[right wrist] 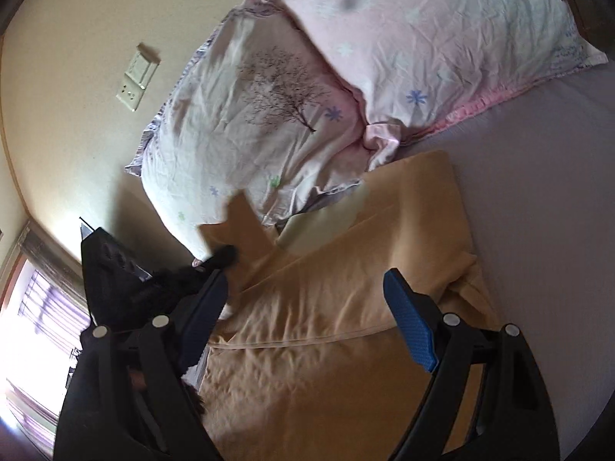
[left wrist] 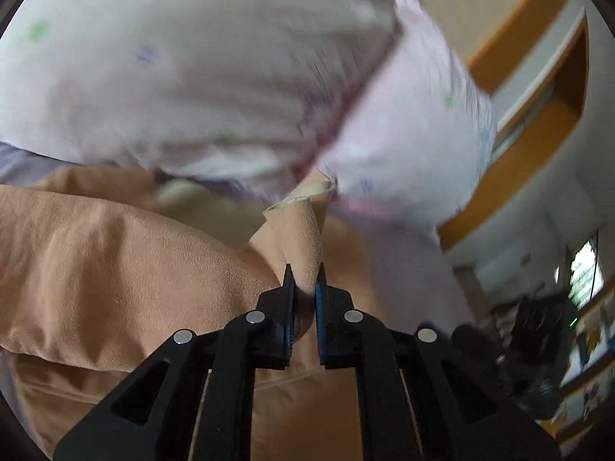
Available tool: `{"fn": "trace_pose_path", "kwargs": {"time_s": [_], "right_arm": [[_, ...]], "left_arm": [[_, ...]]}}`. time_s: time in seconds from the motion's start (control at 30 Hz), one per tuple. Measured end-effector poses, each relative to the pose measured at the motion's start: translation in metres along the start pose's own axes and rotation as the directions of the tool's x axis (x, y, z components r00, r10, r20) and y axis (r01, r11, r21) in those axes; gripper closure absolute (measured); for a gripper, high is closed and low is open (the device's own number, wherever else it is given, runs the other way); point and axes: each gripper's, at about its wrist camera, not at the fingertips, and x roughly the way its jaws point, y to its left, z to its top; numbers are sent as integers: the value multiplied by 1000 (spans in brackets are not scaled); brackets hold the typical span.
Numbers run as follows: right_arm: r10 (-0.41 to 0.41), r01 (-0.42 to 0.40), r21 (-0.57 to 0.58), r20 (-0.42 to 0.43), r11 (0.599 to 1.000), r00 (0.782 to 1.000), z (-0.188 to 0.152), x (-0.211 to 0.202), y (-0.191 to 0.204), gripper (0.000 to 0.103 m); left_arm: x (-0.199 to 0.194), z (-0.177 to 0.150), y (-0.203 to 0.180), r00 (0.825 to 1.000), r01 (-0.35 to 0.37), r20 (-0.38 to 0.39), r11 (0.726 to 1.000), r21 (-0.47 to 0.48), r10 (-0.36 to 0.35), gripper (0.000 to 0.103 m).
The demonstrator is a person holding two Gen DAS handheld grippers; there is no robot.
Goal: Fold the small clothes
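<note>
Pinching just a thin fold of the tan garment [left wrist: 115, 269] on the bed [right wrist: 538, 192], the left gripper [left wrist: 305, 288] could lose it if tugged; the right gripper [right wrist: 307, 307] hovers above with jaws wide open, and the pillows [right wrist: 269, 115] crowd the fold.

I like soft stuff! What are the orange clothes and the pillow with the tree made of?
The orange garment looks like soft, matte, fuzzy fabric, maybe fleece: a fine nap shows near the left gripper. The tree-print pillow looks like thin, smooth woven cotton with crisp wrinkles.
</note>
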Motion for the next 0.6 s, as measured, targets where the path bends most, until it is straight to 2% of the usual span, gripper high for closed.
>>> {"fn": "trace_pose_path", "kwargs": {"time_s": [0.07, 0.13, 0.17, 0.2, 0.27, 0.33, 0.37, 0.43, 0.47, 0.53, 0.6], "right_arm": [[-10, 12, 52, -28, 999, 1000, 4, 4, -16, 20], [-9, 14, 74, -60, 997, 998, 6, 7, -27, 22], [-10, 16, 69, -75, 997, 997, 7, 9, -30, 26], [-17, 22, 61, -89, 998, 996, 7, 12, -28, 30], [-21, 27, 46, -121, 999, 992, 9, 21, -26, 41], [-48, 52, 20, -159, 998, 986, 11, 35, -22, 46], [-85, 87, 4, -176, 996, 981, 12, 44, -21, 48], [-155, 155, -14, -205, 988, 966, 12, 57, -23, 51], [-200, 200, -23, -224, 980, 954, 11, 65, -25, 53], [-225, 221, -43, -250, 974, 942, 8, 76, -28, 59], [-237, 229, -61, -289, 972, 928, 0, 88, -30, 92]], "left_arm": [[38, -16, -21, 992, 24, -124, 999, 36, -19, 96], [40, -28, -31, 984, 84, -166, 994, 67, -72, 96], [29, -31, -33, 984, 106, -155, 991, 87, -91, 90], [17, -33, -31, 986, 115, -135, 989, 92, -102, 83], [-17, -34, -21, 989, 131, -75, 987, 93, -124, 40], [-54, -32, -7, 998, 47, 36, 991, 128, -52, 28], [-71, -32, 5, 996, -38, 86, 988, 147, 25, 26], [-87, -28, 32, 983, -157, 119, 977, 141, 141, 26], [-94, -25, 51, 970, -222, 125, 970, 104, 209, 26], [-95, -17, 78, 963, -249, 112, 968, 37, 244, 26], [-91, -12, 102, 959, -269, 88, 963, -15, 269, 26]]}}
